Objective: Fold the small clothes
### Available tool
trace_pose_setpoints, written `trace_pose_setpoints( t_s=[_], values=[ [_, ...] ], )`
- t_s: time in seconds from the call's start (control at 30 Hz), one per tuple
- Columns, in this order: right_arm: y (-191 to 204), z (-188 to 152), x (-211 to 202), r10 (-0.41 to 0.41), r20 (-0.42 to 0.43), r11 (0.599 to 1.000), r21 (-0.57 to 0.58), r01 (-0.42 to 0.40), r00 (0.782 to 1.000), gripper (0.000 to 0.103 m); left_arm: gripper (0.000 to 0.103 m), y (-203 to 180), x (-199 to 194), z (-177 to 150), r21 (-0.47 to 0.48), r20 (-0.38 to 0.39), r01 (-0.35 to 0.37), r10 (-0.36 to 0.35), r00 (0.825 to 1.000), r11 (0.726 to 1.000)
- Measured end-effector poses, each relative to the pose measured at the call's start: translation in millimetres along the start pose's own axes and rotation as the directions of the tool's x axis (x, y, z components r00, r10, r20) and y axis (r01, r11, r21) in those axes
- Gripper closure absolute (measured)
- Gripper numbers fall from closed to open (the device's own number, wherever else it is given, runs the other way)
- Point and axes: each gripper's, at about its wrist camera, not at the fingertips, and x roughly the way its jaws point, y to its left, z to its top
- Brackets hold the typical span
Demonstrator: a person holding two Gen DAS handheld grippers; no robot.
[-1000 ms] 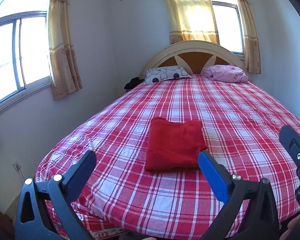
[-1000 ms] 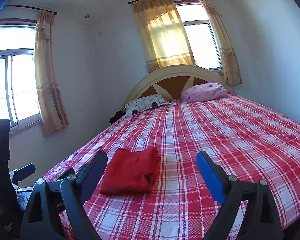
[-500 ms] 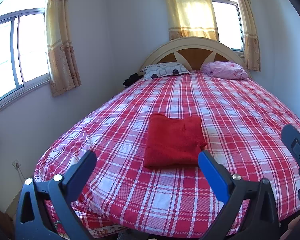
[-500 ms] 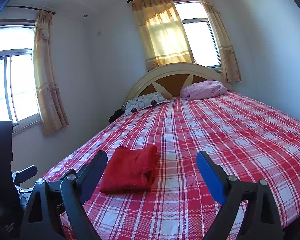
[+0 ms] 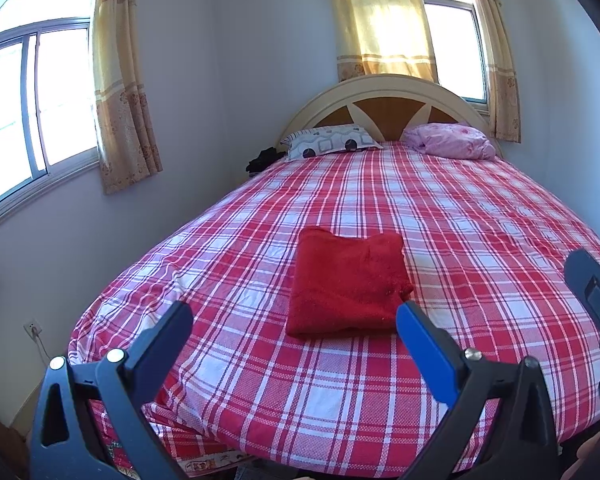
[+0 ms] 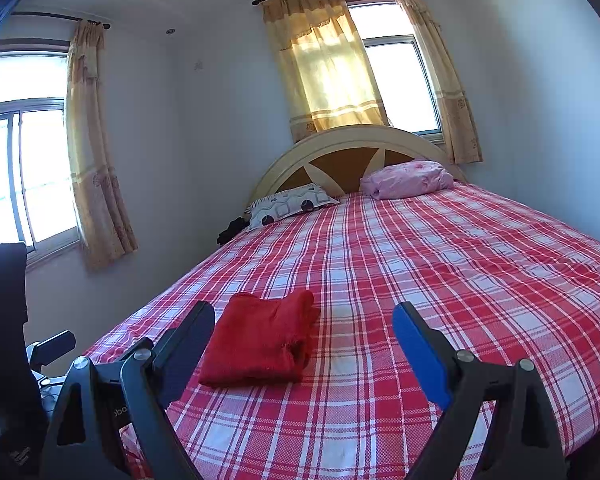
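Folded red top on bed.

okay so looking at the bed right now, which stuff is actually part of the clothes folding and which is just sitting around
Part of the job:
- red garment, lying folded on the plaid bedspread
- left gripper, open, holding nothing
- right gripper, open, holding nothing

Just lying about:
- patterned pillow by the headboard
- pink bundle beside it
- dark item off the bed's far left corner

Both grippers look the same: left gripper and right gripper have black triangular frames with cutouts, silver screws at the pivots, one black finger and one blue-padded finger each.
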Motion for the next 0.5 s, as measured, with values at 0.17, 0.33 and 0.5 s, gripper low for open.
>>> trace_pose_setpoints(
  t_s=[0.17, 0.33, 0.5],
  values=[
    [1.0, -0.8, -0.5, -0.003, 0.001, 1.000, -0.006, 0.003, 1.000, 0.012, 0.000, -0.7, -0.8, 0.9, 0.007, 0.017, -0.014, 0.014, 1.000, 1.000],
    [1.0, -0.5, -0.5, -0.004, -0.003, 1.000, -0.004, 0.004, 1.000, 0.012, 0.000, 2.9, 2.9, 1.2, -0.015, -0.006, 0.022, -0.022, 1.000, 1.000],
    [0.7, -0.6, -0.2, -0.002, -0.005, 1.000, -0.003, 0.002, 1.000, 0.012, 0.000, 6.0, 4.2, 1.0, -0.034, -0.002, 0.034, -0.034, 0.999, 0.999]
  ],
)
